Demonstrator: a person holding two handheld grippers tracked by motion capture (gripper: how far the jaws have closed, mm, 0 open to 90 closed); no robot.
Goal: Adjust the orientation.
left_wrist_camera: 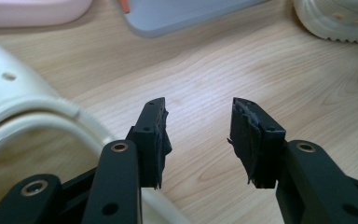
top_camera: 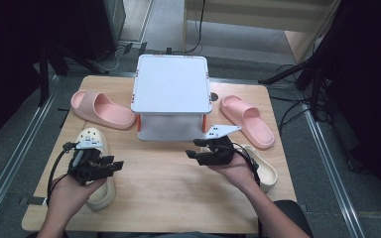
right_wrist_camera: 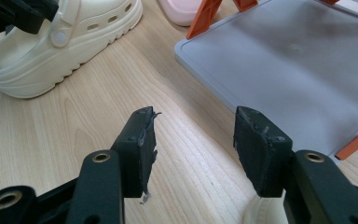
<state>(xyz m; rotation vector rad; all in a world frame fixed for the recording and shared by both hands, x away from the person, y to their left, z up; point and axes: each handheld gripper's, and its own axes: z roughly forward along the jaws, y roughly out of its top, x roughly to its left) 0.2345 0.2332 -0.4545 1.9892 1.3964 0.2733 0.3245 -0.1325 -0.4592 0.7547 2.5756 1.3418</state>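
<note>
Left tool (top_camera: pixel 113 165) hovers level over the cream clog (top_camera: pixel 97 174), jaws apart.

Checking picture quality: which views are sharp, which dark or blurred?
High view: wooden table evenly lit, surroundings nearly black, slightly soft. Left gripper view: left claw sharp, cream clog blurred. Right gripper view: grey shelf shows soft sheen.

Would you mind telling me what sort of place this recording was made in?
Probably a lab or studio set up for recording: a light wooden table ringed by dark stand legs and trailing floor cables, with a grey two-tier shelf on top.
</note>
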